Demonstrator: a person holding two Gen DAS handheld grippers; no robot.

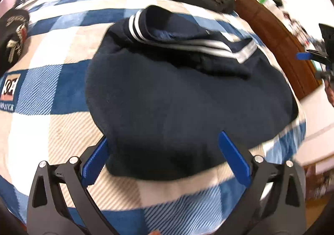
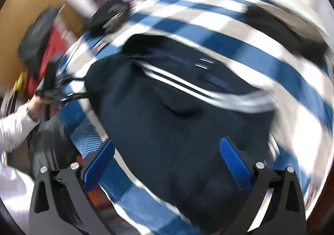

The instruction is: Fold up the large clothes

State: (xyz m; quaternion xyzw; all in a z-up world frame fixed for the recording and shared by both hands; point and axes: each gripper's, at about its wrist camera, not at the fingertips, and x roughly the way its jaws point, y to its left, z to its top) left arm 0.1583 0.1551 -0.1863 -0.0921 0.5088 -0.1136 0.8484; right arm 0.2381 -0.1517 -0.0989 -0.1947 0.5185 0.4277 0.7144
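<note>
The dark navy folded garment [image 1: 177, 105] at frame centre is matt, soft fleece-like cloth, trimmed with smoother white-striped ribbed bands [image 1: 137, 28]. Under it, the blue-and-cream checked blanket [image 1: 52, 93] shows a coarse diagonal twill weave. At upper right, the reddish-brown wooden board [image 1: 277, 47] looks polished. The left gripper [image 1: 167, 157] has matt black plastic arms, ridged blue pads [image 1: 233, 157] and shiny metal rivets [image 1: 73, 159].

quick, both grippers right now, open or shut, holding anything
Left gripper: open, holding nothing, above the folded navy fleece garment with white stripes.
Right gripper: open, holding nothing, over the same garment.
</note>
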